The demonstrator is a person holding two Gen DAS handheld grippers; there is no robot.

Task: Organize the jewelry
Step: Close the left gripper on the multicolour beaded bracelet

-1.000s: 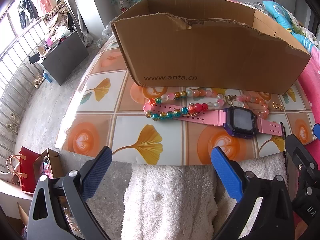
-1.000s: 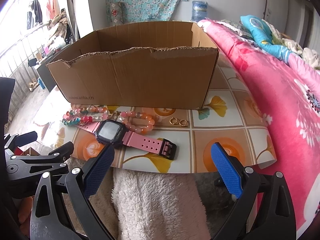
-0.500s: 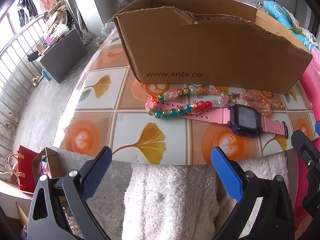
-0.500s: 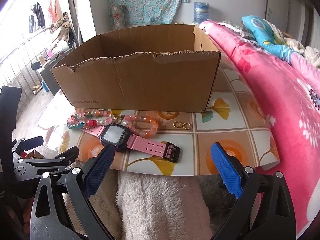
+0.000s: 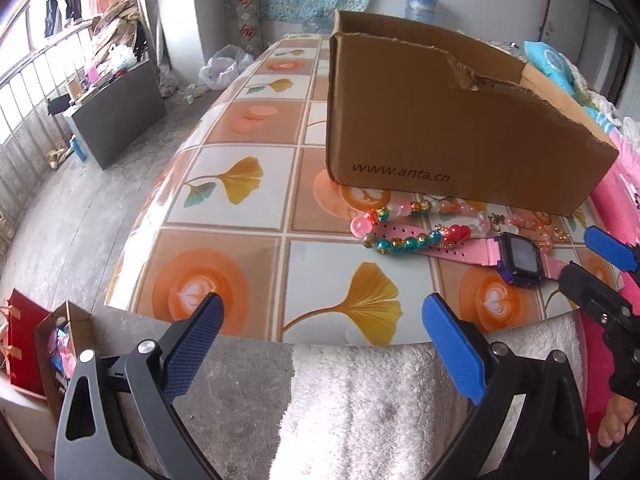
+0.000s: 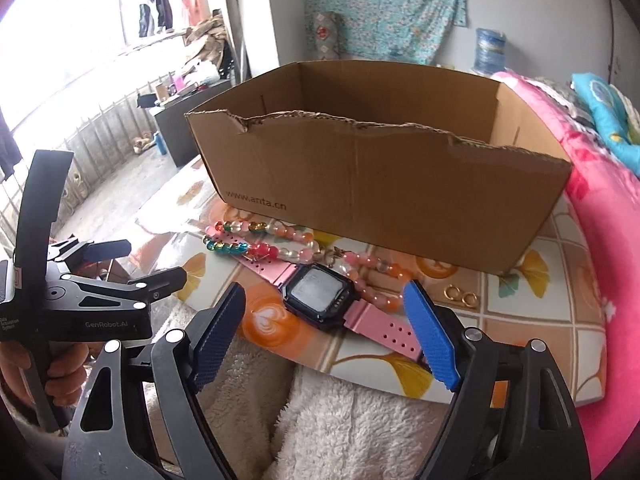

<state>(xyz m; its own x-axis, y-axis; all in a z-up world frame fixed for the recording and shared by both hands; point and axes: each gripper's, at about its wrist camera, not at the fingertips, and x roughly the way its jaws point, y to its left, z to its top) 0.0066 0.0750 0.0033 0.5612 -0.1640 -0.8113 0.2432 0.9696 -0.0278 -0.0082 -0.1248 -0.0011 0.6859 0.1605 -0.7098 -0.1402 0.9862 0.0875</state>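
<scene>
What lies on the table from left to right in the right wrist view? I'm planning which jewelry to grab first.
Multicolored bead bracelet → pink watch → pair of gold rings. All sit in front of the cardboard box. The pink-orange bead strand overlaps the watch, so it is left out.

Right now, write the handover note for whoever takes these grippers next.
Left gripper: open, empty, at the table's near edge.
Right gripper: jaws closing around the pink watch, not yet gripping it.
Bead bracelets lie across the watch strap, in front of the cardboard box; two gold earrings sit to their right.
Done: nothing visibly boxed.
Left: move the watch, bracelets and earrings into the box.
</scene>
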